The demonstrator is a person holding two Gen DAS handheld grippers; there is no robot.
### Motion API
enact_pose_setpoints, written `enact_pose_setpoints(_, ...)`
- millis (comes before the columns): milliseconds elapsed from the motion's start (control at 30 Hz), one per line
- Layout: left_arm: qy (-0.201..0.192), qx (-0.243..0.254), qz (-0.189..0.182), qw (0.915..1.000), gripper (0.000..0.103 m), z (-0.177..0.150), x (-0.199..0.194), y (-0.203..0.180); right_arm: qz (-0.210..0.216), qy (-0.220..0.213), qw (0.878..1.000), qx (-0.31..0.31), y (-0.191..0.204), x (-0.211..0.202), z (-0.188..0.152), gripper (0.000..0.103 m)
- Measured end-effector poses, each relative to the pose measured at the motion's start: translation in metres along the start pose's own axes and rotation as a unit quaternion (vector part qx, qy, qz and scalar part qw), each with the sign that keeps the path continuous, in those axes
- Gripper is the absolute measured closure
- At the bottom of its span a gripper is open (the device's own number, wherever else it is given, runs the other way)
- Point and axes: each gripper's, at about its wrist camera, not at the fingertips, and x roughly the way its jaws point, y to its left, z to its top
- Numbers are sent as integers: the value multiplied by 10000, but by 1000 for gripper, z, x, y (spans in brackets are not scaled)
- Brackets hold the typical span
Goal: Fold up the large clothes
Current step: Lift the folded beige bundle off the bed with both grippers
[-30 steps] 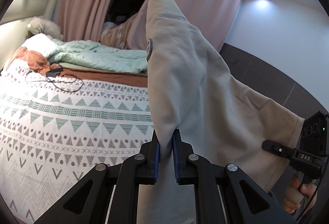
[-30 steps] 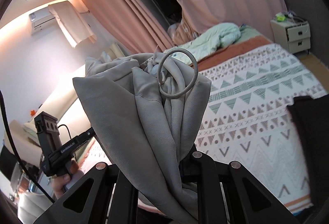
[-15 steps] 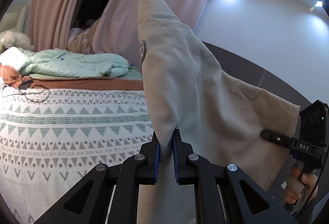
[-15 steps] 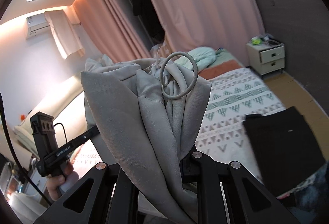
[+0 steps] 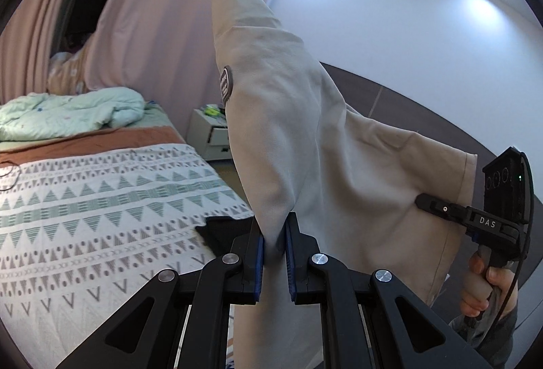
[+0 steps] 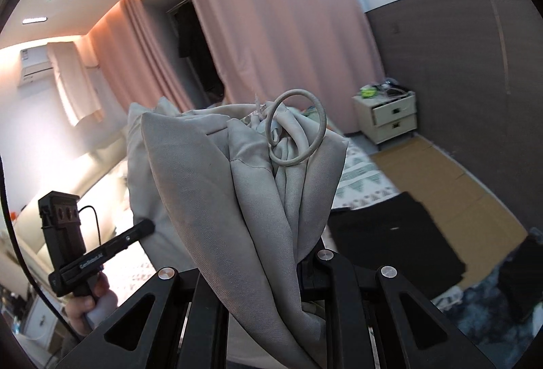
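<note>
A large beige garment [image 5: 305,138] with a round grey patch hangs in the air between both grippers. My left gripper [image 5: 273,233] is shut on a fold of its cloth, blue pads pressed on either side. In the right wrist view the same garment [image 6: 217,186] bunches over my right gripper [image 6: 271,267], which is shut on it; a grey drawstring loop [image 6: 295,131] stands up from the bunch. The right gripper [image 5: 424,201] also shows at the far right of the left wrist view, its tip on the cloth edge, held by a hand [image 5: 482,287].
A bed with a triangle-patterned cover [image 5: 101,199] lies to the left, a mint quilt [image 5: 68,114] at its head. Black clothes [image 6: 393,240] lie on the bed's near end. A white nightstand [image 6: 390,118] stands by the grey wall. Pink curtains [image 6: 278,30] hang behind.
Both grippers have swung to the right with the garment still held; the bed has slid left in the left wrist view, and the nightstand and black clothes have come into sight.
</note>
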Motion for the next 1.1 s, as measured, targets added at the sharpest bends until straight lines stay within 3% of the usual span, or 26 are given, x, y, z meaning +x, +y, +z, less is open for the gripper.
enact_pose_setpoints(267,356,50,-529,9980,92,-6,55,-41,-576,-286,9979,-75,-45,-34,7,88)
enact_pose_setpoints(533,784,-86,-979,9921,92,-17,111,-53,-1159,-218,9930,-105,-78,-24,20,88)
enact_pose_setpoints(767,1223,-476,-1022,9861,92,-33,177,-20,-1470,148,9890,-32,-109,45,27,88)
enact_pose_setpoints(1100,1618,-930,-805,9791,92,-47,268,52,-1815,938,9788,-149,-147,187,43,88)
